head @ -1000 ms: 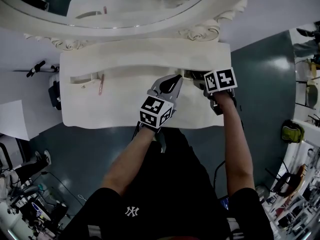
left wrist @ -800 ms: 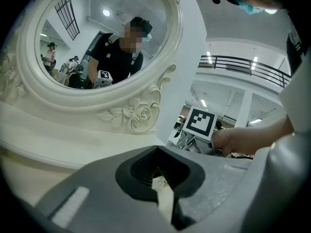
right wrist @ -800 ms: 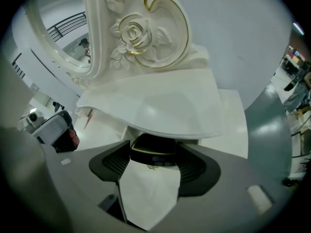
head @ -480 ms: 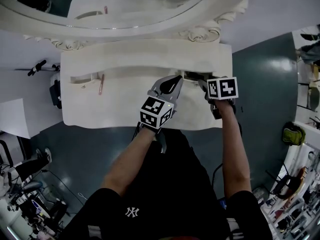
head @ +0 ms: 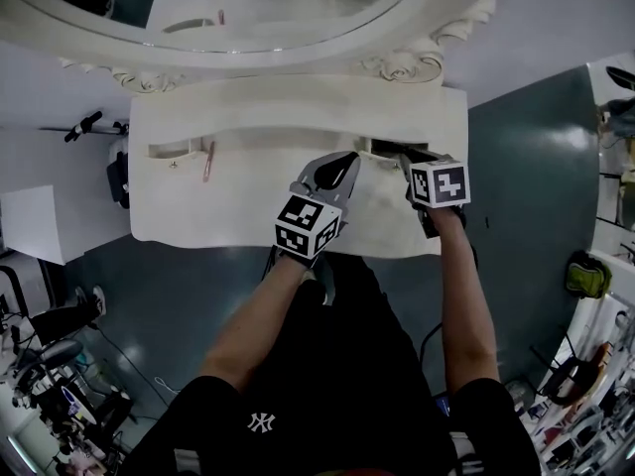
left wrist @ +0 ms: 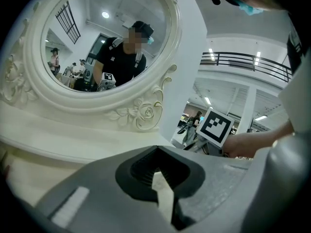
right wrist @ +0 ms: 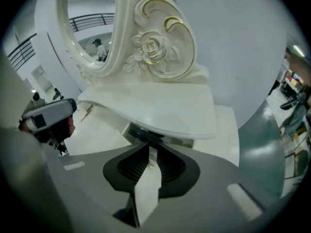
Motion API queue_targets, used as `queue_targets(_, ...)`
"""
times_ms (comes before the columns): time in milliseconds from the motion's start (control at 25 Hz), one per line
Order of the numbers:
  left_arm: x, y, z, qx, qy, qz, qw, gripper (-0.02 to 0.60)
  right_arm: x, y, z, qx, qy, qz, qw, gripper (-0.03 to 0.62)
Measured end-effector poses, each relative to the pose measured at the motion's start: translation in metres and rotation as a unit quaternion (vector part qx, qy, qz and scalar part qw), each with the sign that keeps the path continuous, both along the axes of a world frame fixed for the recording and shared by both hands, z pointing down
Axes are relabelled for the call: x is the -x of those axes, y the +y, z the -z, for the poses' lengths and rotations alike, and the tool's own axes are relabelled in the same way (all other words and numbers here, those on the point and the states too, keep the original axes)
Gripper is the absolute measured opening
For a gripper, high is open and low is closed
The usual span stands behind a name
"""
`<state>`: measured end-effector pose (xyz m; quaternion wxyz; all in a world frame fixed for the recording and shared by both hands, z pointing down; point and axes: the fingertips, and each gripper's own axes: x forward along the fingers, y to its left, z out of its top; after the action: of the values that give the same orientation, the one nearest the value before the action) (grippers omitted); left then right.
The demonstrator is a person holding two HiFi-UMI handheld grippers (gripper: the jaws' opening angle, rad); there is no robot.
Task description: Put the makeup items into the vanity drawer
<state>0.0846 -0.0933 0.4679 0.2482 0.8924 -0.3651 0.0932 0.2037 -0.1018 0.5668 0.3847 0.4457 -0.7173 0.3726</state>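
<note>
The white vanity [head: 258,191] has a right drawer [head: 385,147] that stands a little way out, with a dark gap under the tabletop [right wrist: 146,132]. My right gripper [head: 405,157] is at that drawer's front. Its jaws have just been closing and now pinch the drawer's small gold knob [right wrist: 148,163]. My left gripper [head: 347,159] hovers over the tabletop just left of it, shut and empty [left wrist: 156,171]. A slim pink makeup item [head: 208,160] lies in the partly open left drawer [head: 174,151]. That item also appears small and far off [right wrist: 87,112] in the right gripper view.
An oval mirror [head: 248,28] in a carved frame with rose scrolls [right wrist: 155,47] rises behind the tabletop. Teal floor [head: 526,167] surrounds the vanity, with a white sheet [head: 30,224] at the left and cluttered gear along both sides.
The right gripper's marker cube has tipped a little at the right drawer front. The left gripper has stayed where it was. The head view has shifted slightly.
</note>
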Motion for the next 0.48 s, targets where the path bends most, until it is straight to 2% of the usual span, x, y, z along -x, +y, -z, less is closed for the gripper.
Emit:
queue_targets(80,0.004,0.003,0.000,0.000,-0.002,0.004,1.0000,0.000,0.000,0.001,0.004,-0.020,0.022,0.019,0.999,0.035)
queue_targets(200,0.008,0.006,0.000,0.000,-0.004,0.007,1.0000,0.000,0.011,-0.009,0.014,-0.071,0.009,0.026,0.997,0.027)
queue_targets(360,0.009,0.012,0.000,0.000,-0.004,0.006,1.0000,0.000,0.023,-0.007,0.006,-0.071,0.012,0.043,0.997,0.028)
queue_targets(480,0.011,0.016,-0.002,0.001,-0.004,0.006,1.0000,0.000,0.022,-0.002,0.005,-0.063,0.000,0.033,0.997,0.028)
